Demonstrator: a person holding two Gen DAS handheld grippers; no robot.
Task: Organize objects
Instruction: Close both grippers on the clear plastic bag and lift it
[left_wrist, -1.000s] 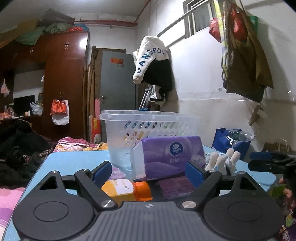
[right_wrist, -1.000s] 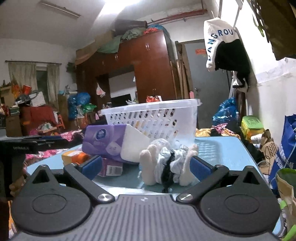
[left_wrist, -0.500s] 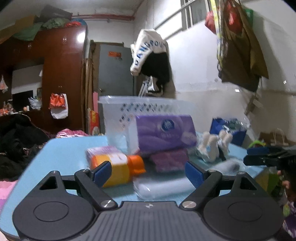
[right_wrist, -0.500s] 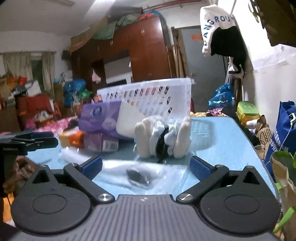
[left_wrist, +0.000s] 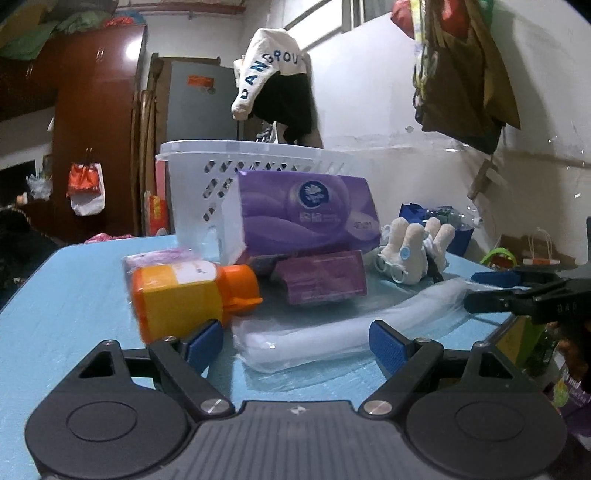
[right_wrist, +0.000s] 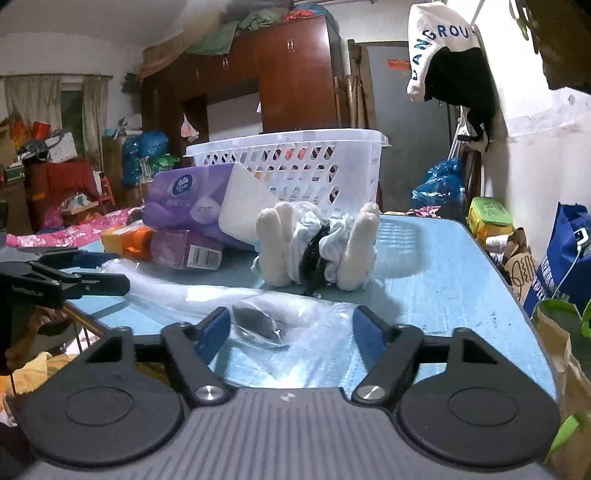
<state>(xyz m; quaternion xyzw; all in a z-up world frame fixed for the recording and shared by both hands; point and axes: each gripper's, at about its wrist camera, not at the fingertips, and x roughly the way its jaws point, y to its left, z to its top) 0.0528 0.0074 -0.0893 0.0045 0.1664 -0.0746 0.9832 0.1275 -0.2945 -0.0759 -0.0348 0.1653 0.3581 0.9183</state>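
On a blue table (left_wrist: 74, 302) stand a white slotted basket (left_wrist: 229, 166), a purple tissue pack (left_wrist: 306, 214) leaning on it, a small purple box (left_wrist: 321, 277), an orange bottle (left_wrist: 184, 295) on its side, a white plush toy (left_wrist: 413, 247) and a clear plastic bag (left_wrist: 332, 336). My left gripper (left_wrist: 295, 341) is open and empty, just before the bag. My right gripper (right_wrist: 291, 328) is open and empty, over the clear bag (right_wrist: 280, 325) holding a dark item (right_wrist: 258, 323), with the plush toy (right_wrist: 317, 247) beyond. The basket (right_wrist: 295, 166) stands behind.
The right gripper shows at the right in the left wrist view (left_wrist: 517, 291); the left gripper shows at the left in the right wrist view (right_wrist: 66, 280). Bags (right_wrist: 561, 258) stand by the table's right edge. A wall with hanging clothes (left_wrist: 461, 74) lies to the right.
Both grippers have pulled back and risen from the pile, so more of the table and the clear bag now show. Both stay open and empty.
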